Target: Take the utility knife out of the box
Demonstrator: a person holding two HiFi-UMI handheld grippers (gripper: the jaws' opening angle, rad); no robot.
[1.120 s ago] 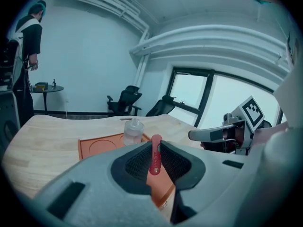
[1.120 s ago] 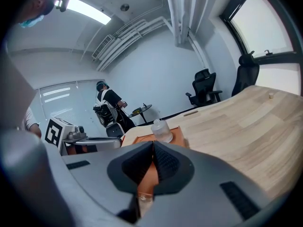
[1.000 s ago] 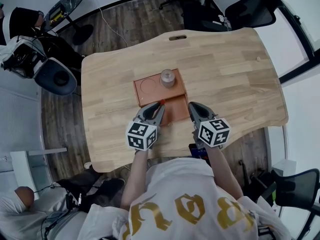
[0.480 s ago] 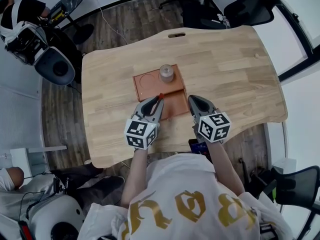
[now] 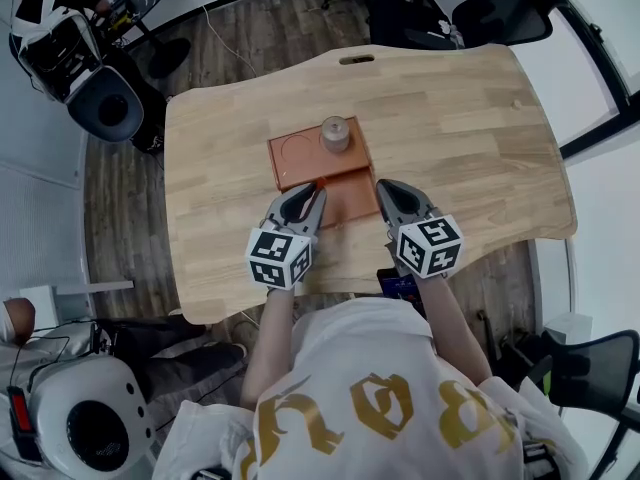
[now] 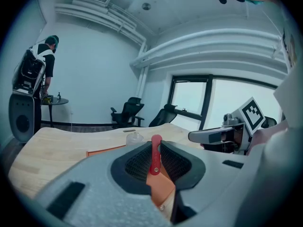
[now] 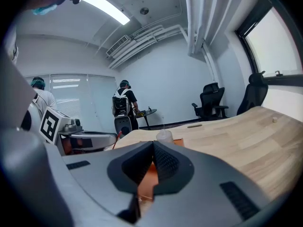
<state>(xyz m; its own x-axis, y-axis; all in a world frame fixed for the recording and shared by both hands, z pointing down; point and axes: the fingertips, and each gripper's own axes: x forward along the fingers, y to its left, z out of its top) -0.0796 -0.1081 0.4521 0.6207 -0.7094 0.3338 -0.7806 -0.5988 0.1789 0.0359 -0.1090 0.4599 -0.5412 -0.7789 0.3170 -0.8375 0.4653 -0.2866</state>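
Note:
An orange-brown box lies open on the wooden table. A clear small bottle stands in its far half. My left gripper hovers over the box's near-left part, shut on a thin red utility knife that stands upright between the pads; its red tip shows in the head view. My right gripper is at the box's near-right edge, shut with nothing in it. In the right gripper view its jaws meet above the box.
Behind the box the table runs bare to its far edge with a slot. Office chairs stand beyond the table. A person with a backpack rig stands by a small round table at the far left.
Both grippers hold nearly the same places over the box's near half, the left still shut on the red knife. The person in the background has shifted.

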